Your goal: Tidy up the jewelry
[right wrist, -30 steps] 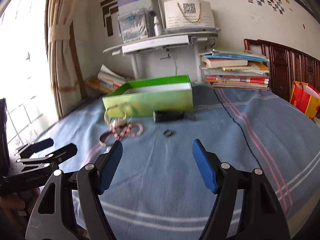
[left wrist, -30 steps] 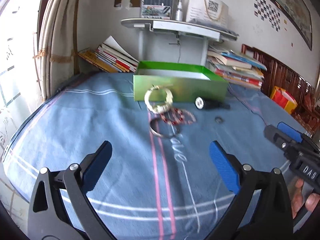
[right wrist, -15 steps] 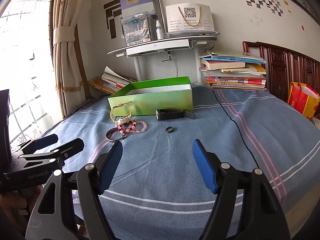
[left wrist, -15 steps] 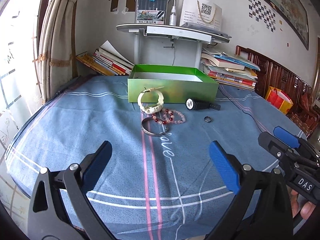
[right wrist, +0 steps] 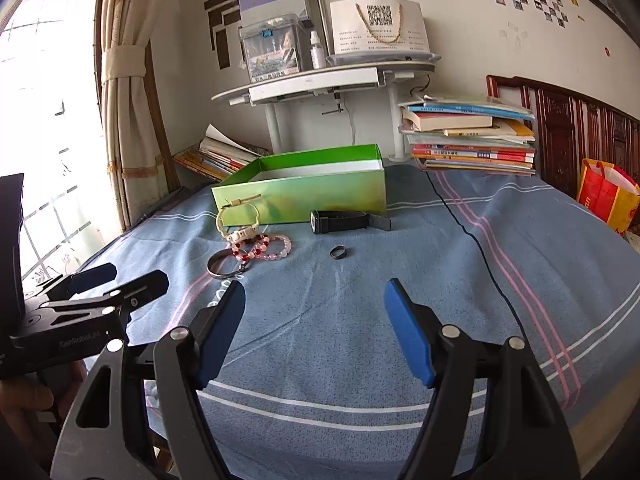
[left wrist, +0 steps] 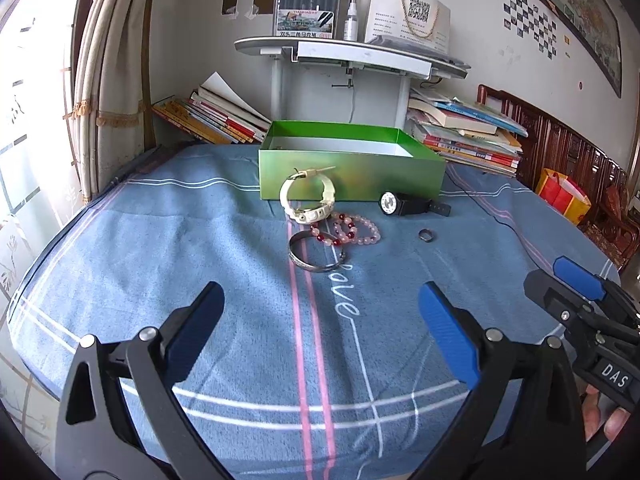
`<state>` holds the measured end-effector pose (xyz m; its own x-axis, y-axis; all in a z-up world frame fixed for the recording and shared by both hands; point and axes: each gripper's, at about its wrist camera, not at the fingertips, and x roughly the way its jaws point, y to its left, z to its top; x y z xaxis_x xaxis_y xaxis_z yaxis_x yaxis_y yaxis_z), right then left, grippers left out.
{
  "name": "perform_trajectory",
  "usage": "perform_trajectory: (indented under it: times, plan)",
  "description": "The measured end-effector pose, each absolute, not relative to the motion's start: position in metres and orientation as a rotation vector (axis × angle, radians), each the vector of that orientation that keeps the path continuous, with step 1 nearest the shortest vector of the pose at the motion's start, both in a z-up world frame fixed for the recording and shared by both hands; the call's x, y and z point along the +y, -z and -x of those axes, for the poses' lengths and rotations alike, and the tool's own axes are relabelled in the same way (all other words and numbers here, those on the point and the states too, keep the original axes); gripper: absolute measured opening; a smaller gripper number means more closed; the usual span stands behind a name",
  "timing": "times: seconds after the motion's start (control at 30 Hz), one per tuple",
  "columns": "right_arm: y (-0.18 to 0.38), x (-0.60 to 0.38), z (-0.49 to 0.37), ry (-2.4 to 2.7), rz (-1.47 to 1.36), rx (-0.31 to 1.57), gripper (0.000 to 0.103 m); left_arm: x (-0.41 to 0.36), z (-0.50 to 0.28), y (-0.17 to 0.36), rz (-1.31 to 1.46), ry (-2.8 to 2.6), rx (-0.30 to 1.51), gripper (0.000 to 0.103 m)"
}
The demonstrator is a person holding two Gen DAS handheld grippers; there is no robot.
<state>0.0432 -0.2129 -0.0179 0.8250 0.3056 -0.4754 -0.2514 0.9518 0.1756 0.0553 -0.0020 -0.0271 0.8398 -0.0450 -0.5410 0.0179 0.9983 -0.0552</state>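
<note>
**Both grippers spread and empty, jewelry grouped ahead of the fingertips**

I held the left gripper [left wrist: 320, 328] above the blue striped cloth [left wrist: 200, 264] with its blue-padded fingers [left wrist: 448, 332] spread wide and nothing between them. I held the right gripper [right wrist: 316, 328] the same way: fingers [right wrist: 408, 336] apart, gripping nothing.

Position of the task items, as I read them from the left wrist camera:

1. The silver bangle [left wrist: 316, 256] lay flat on the cloth, straight ahead of the gap between the left fingers and nearest to them.
2. The pink and red bead bracelets [left wrist: 348, 232] lay just beyond the bangle, overlapping its far rim.
3. The cream watch [left wrist: 307, 198] stood on edge beyond the beads, just in front of the near wall of the green box [left wrist: 352, 174].
4. The black watch [left wrist: 408, 204] lay ahead of the right-hand finger of the left gripper, close to the box wall.
5. The small dark ring [left wrist: 425, 235] lay alone on the cloth, nearer than the black watch and apart from the beads.

From the right wrist camera, the ring [right wrist: 338, 252] sat ahead of the gap between the right fingers, and the bangle [right wrist: 226, 266] lay ahead of their left finger. The green box [right wrist: 300, 196] stood open at the top, beyond all the jewelry. I could not see its floor.
</note>
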Motion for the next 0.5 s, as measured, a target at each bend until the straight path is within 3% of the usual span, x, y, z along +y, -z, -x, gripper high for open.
perform_trajectory:
  times: [0.4,0.5]
  plan:
    - [0.038,-0.203,-0.116,-0.278,-0.034,0.724,0.071,-0.011,-0.119,0.045,0.006,0.031,0.685,0.097]
    - [0.047,-0.198,-0.143,-0.270,-0.008,0.786,0.063,-0.011,-0.139,0.050,0.012,0.027,0.730,0.094]
